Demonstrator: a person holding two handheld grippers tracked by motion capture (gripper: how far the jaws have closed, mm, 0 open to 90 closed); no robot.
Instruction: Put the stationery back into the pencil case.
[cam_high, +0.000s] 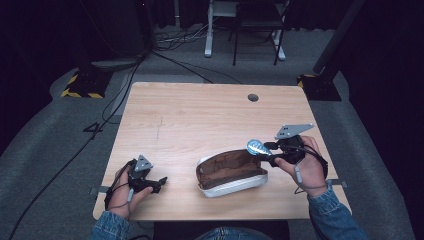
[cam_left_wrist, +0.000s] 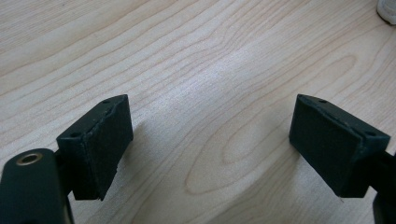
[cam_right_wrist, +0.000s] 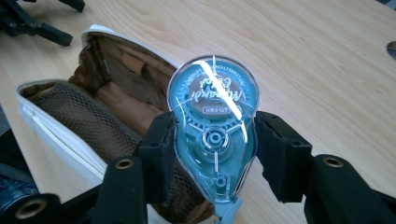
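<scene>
The right gripper (cam_right_wrist: 212, 154) pinches a correction tape dispenser (cam_right_wrist: 214, 126) by its flat sides, above the open pencil case (cam_high: 230, 172) near the table's (cam_high: 200, 115) front edge. The left gripper (cam_left_wrist: 210, 140) rests spread and empty at the front left corner. The dispenser looks light, rigid, slippery clear-blue plastic, teardrop-shaped; the case is soft, white outside with brown mesh lining.

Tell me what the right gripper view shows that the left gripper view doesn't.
Right gripper view: a blue correction tape dispenser clamped between the right gripper and its pads, above an open white pencil case with a brown lining; farther off lies the left gripper.
Left gripper view: its own jaws standing wide apart with nothing between them, plus a white edge in the top corner.
Both: the light wooden table.
</scene>
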